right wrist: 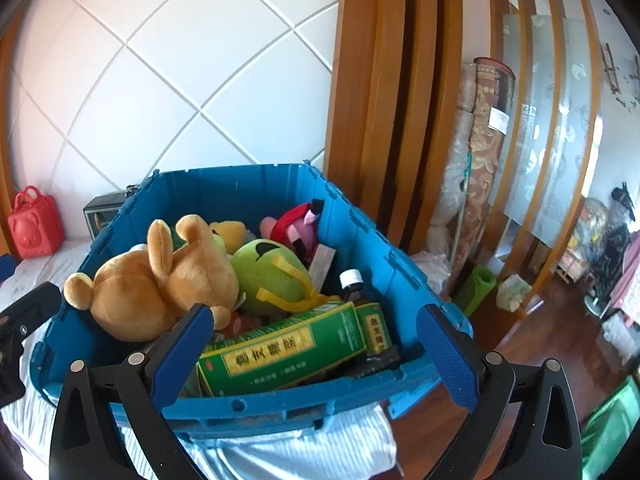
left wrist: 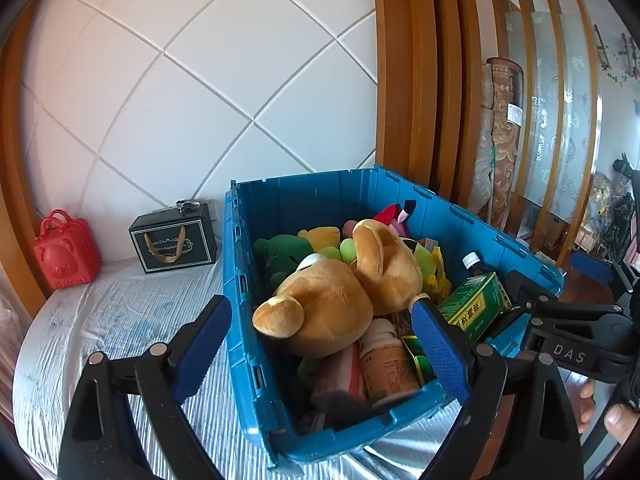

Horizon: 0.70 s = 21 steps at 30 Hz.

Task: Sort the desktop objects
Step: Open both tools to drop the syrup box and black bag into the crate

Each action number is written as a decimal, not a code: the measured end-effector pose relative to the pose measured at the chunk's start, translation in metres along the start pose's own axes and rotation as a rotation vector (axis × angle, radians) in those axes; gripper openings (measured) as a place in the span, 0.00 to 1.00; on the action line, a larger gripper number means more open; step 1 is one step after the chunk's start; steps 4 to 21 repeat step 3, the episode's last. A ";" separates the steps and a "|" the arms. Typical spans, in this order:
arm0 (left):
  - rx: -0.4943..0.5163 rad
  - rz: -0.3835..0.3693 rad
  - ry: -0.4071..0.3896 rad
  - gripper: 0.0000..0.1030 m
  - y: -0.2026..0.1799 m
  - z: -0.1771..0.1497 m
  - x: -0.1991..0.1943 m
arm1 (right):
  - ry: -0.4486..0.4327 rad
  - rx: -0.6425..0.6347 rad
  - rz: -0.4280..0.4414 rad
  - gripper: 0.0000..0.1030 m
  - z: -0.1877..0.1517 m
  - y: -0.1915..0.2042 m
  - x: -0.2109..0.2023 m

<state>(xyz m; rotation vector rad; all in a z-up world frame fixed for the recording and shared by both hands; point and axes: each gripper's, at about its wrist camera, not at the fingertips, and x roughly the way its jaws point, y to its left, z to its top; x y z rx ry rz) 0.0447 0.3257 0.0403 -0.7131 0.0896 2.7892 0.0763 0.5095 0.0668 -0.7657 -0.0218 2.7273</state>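
Both your left gripper (left wrist: 320, 340) and right gripper (right wrist: 316, 354) hover spread and empty over the full bin (right wrist: 248, 404) (toys, medicine jumbled together), so whether you're unloading or done filling, probably neither shows.

Glossy blue plastic crate (right wrist: 280, 400), fuzzy tan plush bear (right wrist: 160, 284), printed green cardboard box (right wrist: 288, 352), ribbed silvery table cover (left wrist: 132, 320).
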 end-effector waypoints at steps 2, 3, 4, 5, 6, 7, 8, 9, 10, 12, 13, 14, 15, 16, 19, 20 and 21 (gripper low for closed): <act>0.004 -0.004 -0.007 0.90 0.000 0.000 -0.004 | 0.000 0.000 -0.001 1.00 -0.001 0.002 -0.003; 0.003 -0.003 -0.010 0.90 0.000 0.000 -0.005 | -0.001 0.000 0.000 1.00 0.000 0.003 -0.004; 0.003 -0.003 -0.010 0.90 0.000 0.000 -0.005 | -0.001 0.000 0.000 1.00 0.000 0.003 -0.004; 0.003 -0.003 -0.010 0.90 0.000 0.000 -0.005 | -0.001 0.000 0.000 1.00 0.000 0.003 -0.004; 0.003 -0.003 -0.010 0.90 0.000 0.000 -0.005 | -0.001 0.000 0.000 1.00 0.000 0.003 -0.004; 0.003 -0.003 -0.010 0.90 0.000 0.000 -0.005 | -0.001 0.000 0.000 1.00 0.000 0.003 -0.004; 0.003 -0.003 -0.010 0.90 0.000 0.000 -0.005 | -0.001 0.000 0.000 1.00 0.000 0.003 -0.004; 0.003 -0.003 -0.010 0.90 0.000 0.000 -0.005 | -0.001 0.000 0.000 1.00 0.000 0.003 -0.004; 0.003 -0.003 -0.010 0.90 0.000 0.000 -0.005 | -0.001 0.000 0.000 1.00 0.000 0.003 -0.004; 0.003 -0.003 -0.010 0.90 0.000 0.000 -0.005 | -0.001 0.000 0.000 1.00 0.000 0.003 -0.004; 0.003 -0.003 -0.010 0.90 0.000 0.000 -0.005 | -0.001 0.000 0.000 1.00 0.000 0.003 -0.004; 0.003 -0.003 -0.010 0.90 0.000 0.000 -0.005 | -0.001 0.000 0.000 1.00 0.000 0.003 -0.004; 0.003 -0.003 -0.010 0.90 0.000 0.000 -0.005 | -0.001 0.000 0.000 1.00 0.000 0.003 -0.004; 0.003 -0.003 -0.010 0.90 0.000 0.000 -0.005 | -0.001 0.000 0.000 1.00 0.000 0.003 -0.004; 0.003 -0.003 -0.010 0.90 0.000 0.000 -0.005 | -0.001 0.000 0.000 1.00 0.000 0.003 -0.004; 0.003 -0.003 -0.010 0.90 0.000 0.000 -0.005 | -0.001 0.000 0.000 1.00 0.000 0.003 -0.004; 0.003 -0.003 -0.010 0.90 0.000 0.000 -0.005 | -0.001 0.000 0.000 1.00 0.000 0.003 -0.004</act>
